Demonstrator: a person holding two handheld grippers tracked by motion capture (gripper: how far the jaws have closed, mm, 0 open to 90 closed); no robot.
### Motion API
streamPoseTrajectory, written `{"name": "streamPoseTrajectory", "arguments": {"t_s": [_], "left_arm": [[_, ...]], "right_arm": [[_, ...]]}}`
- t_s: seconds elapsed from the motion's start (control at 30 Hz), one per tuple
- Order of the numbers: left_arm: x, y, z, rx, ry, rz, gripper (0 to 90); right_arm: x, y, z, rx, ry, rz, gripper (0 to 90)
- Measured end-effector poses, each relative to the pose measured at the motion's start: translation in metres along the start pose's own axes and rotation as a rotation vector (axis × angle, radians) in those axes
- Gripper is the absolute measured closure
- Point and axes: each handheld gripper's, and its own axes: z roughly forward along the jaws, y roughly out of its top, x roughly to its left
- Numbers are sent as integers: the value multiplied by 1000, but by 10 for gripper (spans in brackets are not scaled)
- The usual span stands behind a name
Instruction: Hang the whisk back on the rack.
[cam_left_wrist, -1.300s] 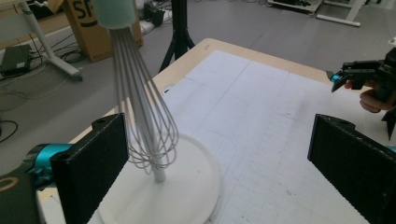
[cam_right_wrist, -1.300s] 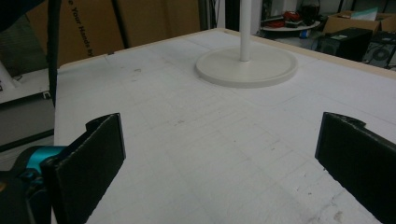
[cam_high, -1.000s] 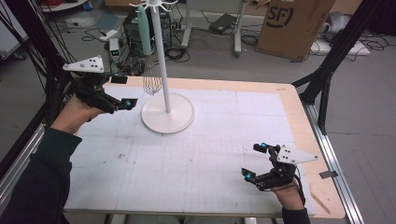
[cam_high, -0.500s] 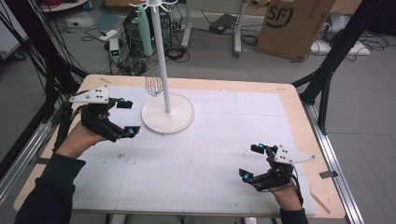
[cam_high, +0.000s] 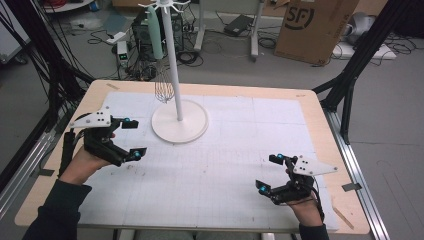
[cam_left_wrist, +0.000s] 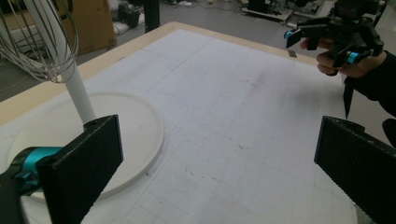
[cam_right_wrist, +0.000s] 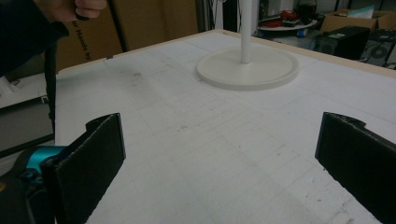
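- The whisk (cam_high: 163, 86), a wire balloon with a pale green handle, hangs head down from a hook at the top of the stand.
- The stand (cam_high: 179, 120), white with a round base, sits upright at the bench's far left.

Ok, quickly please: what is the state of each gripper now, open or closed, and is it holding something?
Left gripper: open, holding nothing, beside the stand base.
Right gripper: open, holding nothing, over the white mat.
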Motion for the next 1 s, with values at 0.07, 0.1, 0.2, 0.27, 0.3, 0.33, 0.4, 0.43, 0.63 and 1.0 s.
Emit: {"name": "streamPoseTrajectory", "arguments": {"t_s": [0.07,0.1,0.2,0.27,0.3,0.33,0.4,0.43,0.63,1.0], "left_arm": [[-2,-6,1,-1,1,-3,17],[-4,-8,1,5,4,1,17],[-9,-15,3,16,5,4,17],[-11,-18,3,17,3,4,17],[-12,-19,4,12,-2,1,17],[-13,-21,4,10,-3,-2,17],[-15,-25,4,6,0,-2,17],[-15,-27,5,0,-1,-5,17],[-19,-39,3,-21,-13,-6,17],[-25,-63,1,-57,-43,-24,17]], "right_arm": [[1,0,0,5,0,-1,5],[1,0,1,6,-1,-2,4],[1,0,0,0,-5,-4,5],[1,0,0,-4,-7,-1,5],[1,0,-1,-2,-7,6,4],[1,0,-1,-1,-8,5,5],[1,-1,0,-2,-10,3,5],[1,-1,0,1,-10,2,5],[1,-2,0,4,-10,6,5],[3,-4,2,14,-4,6,4]]}}
